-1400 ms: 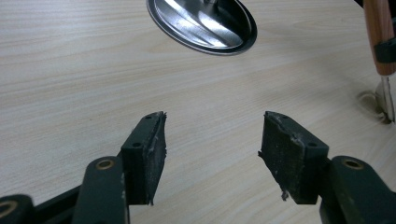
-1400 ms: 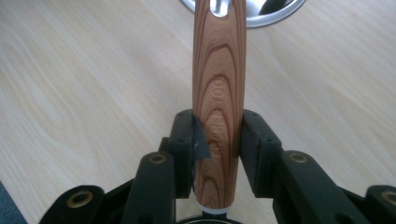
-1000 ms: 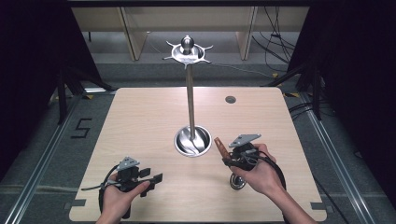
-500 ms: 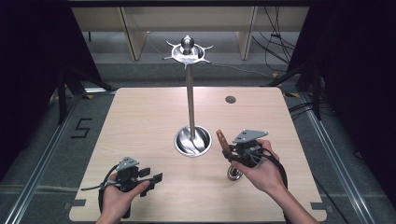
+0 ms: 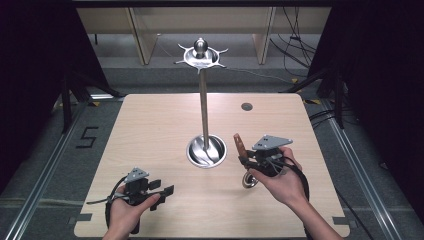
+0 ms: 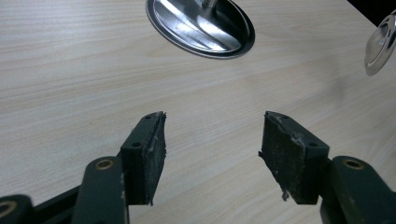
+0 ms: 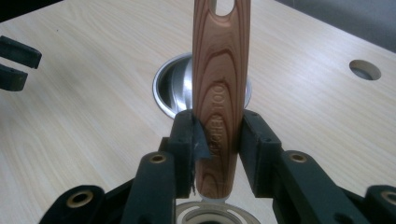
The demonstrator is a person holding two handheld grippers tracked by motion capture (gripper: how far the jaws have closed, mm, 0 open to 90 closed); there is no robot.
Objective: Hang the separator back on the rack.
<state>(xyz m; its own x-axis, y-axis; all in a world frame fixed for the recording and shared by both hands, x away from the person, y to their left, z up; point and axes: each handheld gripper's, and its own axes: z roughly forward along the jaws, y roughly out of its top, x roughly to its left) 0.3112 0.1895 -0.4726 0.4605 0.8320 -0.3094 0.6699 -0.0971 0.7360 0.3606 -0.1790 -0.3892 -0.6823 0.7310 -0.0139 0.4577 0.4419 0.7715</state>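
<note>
Ladle [image 7: 219, 93] with wooden handle is clamped in the right tool [image 7: 217, 140] at 3 o'clock of the stand [image 5: 205, 150]; left tool [image 6: 212, 140] gapes empty over the table [image 5: 150, 130].

2 black grippers [image 5: 160, 191] [image 5: 240, 150] with brass-ringed screw holes, frayed dark pads [image 6: 289, 154], grey triangular top plates, black trailing cables

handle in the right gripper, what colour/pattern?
Reddish-brown wood handle with bold dark grain rings; clearest in the right gripper view.
</note>
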